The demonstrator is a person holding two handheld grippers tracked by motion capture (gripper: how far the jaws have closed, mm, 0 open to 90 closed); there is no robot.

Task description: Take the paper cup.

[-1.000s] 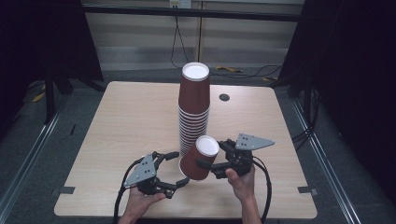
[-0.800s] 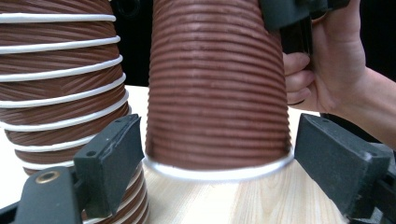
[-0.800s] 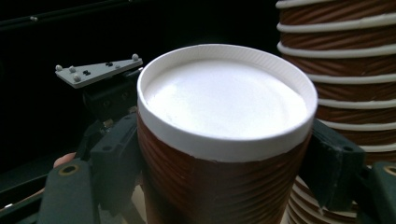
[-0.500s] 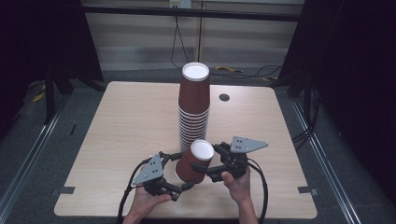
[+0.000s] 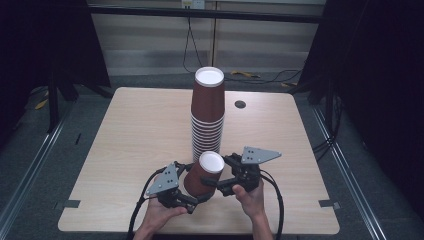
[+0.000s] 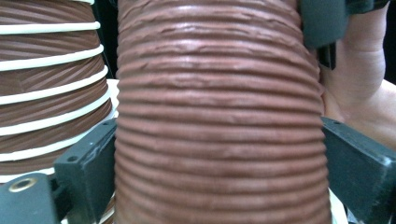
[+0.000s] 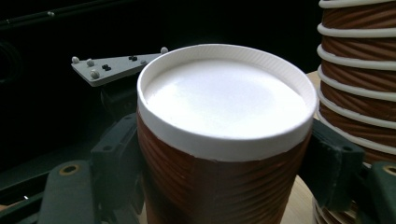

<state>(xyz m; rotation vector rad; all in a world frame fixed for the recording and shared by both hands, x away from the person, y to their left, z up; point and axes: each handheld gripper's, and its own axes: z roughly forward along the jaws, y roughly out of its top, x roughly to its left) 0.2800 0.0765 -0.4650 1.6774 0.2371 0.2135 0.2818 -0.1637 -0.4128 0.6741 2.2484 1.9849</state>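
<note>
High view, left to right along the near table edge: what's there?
left hand → left gripper → loose brown cup → right gripper → right hand

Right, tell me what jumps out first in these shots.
The tall stack of brown cups rises at the table's middle, white bottom up. Just in front of it, a single cup sits tilted between both tongs: the right tongs clamp its end by the white bottom, while the left tongs, whose jaws have just opened, flank its ribbed wall at the other end.
</note>
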